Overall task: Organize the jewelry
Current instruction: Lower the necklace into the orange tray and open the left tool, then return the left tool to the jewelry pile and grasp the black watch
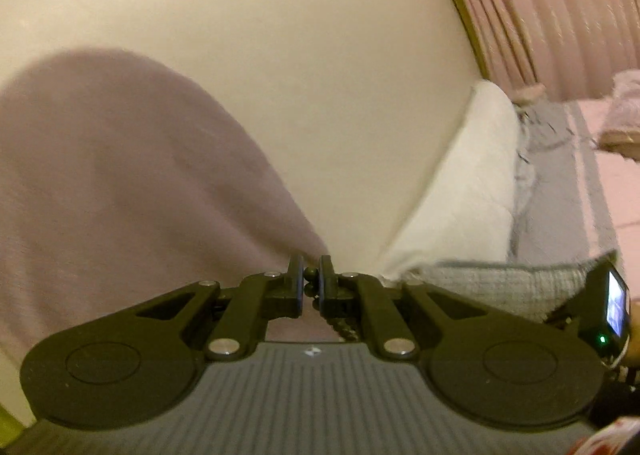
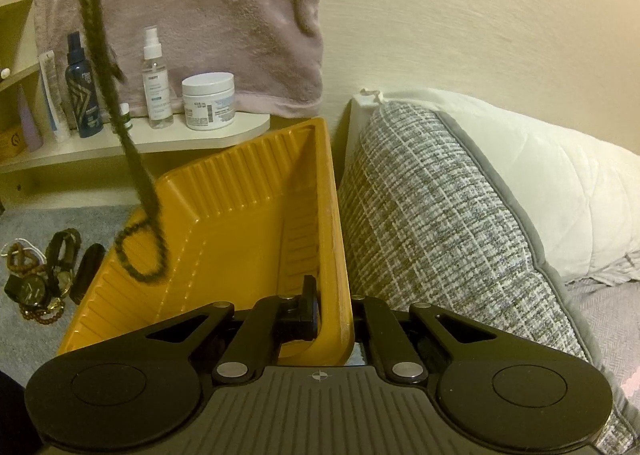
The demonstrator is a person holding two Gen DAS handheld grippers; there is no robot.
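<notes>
Left gripper (image 1: 311, 281): closed to a narrow gap on a dark beaded necklace (image 1: 310, 282); beads visible between the pads, more strand trailing below near the housing.
Right gripper (image 2: 334, 311): clamped on the right-hand wall of the yellow tray (image 2: 240, 223); one finger inside the wall, the other outside, tray held tilted up against the grey woven cushion (image 2: 432, 223).
Beaded necklace, right wrist view (image 2: 132, 159): hanging in a long doubled strand from top left; lower loop touching or just above the ribbed tray floor, contact not resolvable.
Necklace handling: judged light, fully limp, prone to swing and tangle; round beads likely to slip through pads if grip loosens. Best hold: across the strand with a bead seated between the pads, as now.
Tray handling: rigid plastic, light, smooth; thin wall gives a firm pinch point, though a one-sided hold may let it pivot.
Remaining jewelry (image 2: 40, 279): heap of watches, bracelets and chains on the grey surface, left of the tray, not yet sorted.
Remaining-jewelry handling: interlocked pieces; likely to lift together. Watch straps and bracelet bands offer the surest pinch.
Background: bottles and jar (image 2: 208, 101) on a shelf, far left; pink towel (image 2: 224, 15) hanging above.
</notes>
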